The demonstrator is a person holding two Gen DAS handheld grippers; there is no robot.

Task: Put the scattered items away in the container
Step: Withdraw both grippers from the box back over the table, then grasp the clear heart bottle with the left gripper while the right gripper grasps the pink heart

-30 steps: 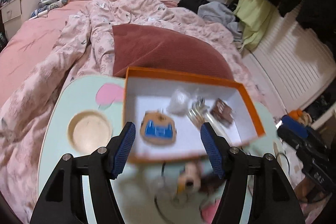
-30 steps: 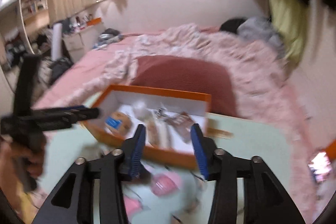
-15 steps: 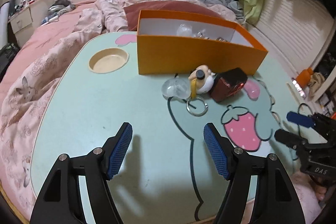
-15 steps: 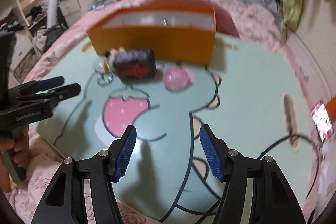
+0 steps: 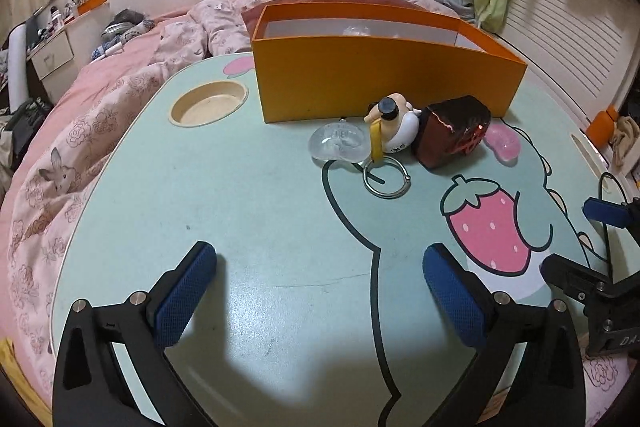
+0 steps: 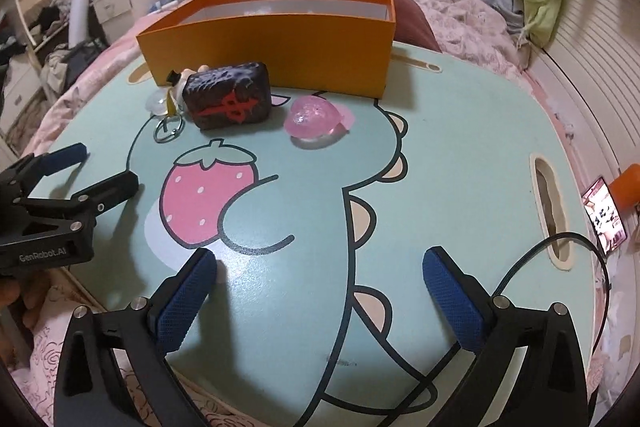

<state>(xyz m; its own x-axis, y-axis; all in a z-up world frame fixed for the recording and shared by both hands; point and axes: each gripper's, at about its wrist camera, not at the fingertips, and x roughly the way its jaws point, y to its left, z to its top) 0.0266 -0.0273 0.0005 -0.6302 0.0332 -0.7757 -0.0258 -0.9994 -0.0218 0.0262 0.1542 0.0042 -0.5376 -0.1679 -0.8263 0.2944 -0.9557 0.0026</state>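
An orange box [image 5: 380, 83] [image 6: 272, 43] stands at the far side of the mint table, some items inside barely showing. In front of it lie a clear squishy [image 5: 338, 143], a small figure keychain [image 5: 394, 127] with its metal ring [image 5: 386, 179], a dark brown block [image 5: 452, 131] [image 6: 228, 99] with a red mark, and a pink translucent heart [image 6: 314, 119]. My left gripper [image 5: 318, 263] hovers over the near table, jaws opening wide with nothing between them. My right gripper [image 6: 320, 263] is to its right, jaws likewise opening with nothing between them.
The table [image 5: 240, 207] has a round cup recess [image 5: 208, 103] at the far left and a slot [image 6: 550, 203] at the right edge. A black cable [image 6: 560, 247] trails over the near right. A lit phone [image 6: 604, 219] lies off the table. Bedding surrounds it.
Both grippers have dropped from above the box to low over the near part of the table, now seeing the box from the side. Both pairs of jaws have spread wider.
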